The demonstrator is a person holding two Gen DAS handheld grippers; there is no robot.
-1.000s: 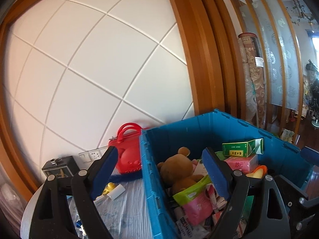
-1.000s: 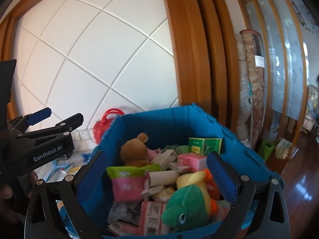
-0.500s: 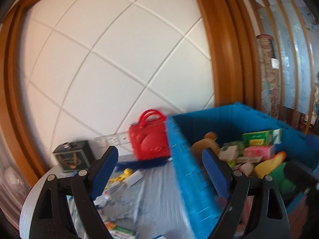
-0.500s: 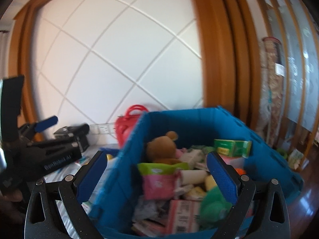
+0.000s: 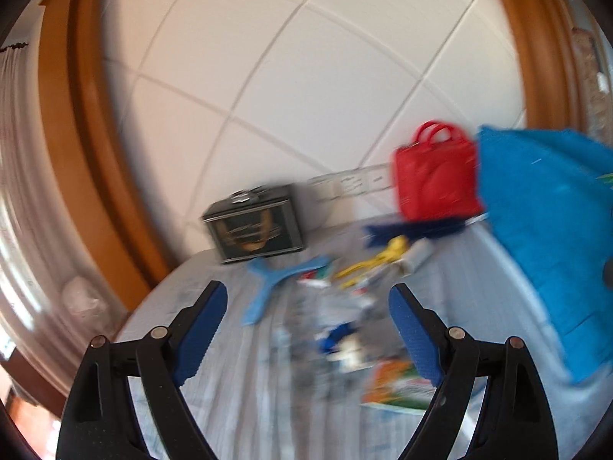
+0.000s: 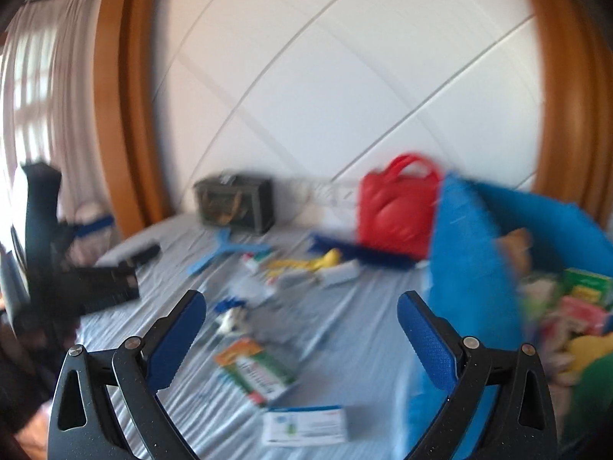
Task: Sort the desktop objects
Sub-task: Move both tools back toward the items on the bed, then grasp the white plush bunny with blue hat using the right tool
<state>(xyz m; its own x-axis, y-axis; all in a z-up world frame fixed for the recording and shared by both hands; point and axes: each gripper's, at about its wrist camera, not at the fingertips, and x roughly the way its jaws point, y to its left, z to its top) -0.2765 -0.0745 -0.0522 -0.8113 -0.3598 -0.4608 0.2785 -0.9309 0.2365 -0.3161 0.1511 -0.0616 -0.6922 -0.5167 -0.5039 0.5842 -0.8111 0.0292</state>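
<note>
Both views have swung left since a second ago: the blue crate (image 6: 475, 268), then filling the frames, now sits at the right edge, and the cloth-covered desk (image 5: 237, 383) fills the middle. The left claw (image 5: 306, 326) and right claw (image 6: 302, 333) are spread wide, holding nothing, above open striped cloth. Scattered ahead lie a flat orange-green box (image 6: 254, 370), a white carton (image 6: 306, 425), and a light-blue plastic hanger (image 5: 276, 283). A glossy red handbag (image 5: 436, 180) touches the crate's ribbed wall; a dark box (image 5: 254, 226) stands by the wall.

No text I can read, print on the green-orange box (image 6: 256, 370) and white-blue box (image 6: 305, 424) near my right gripper smeared by blur
</note>
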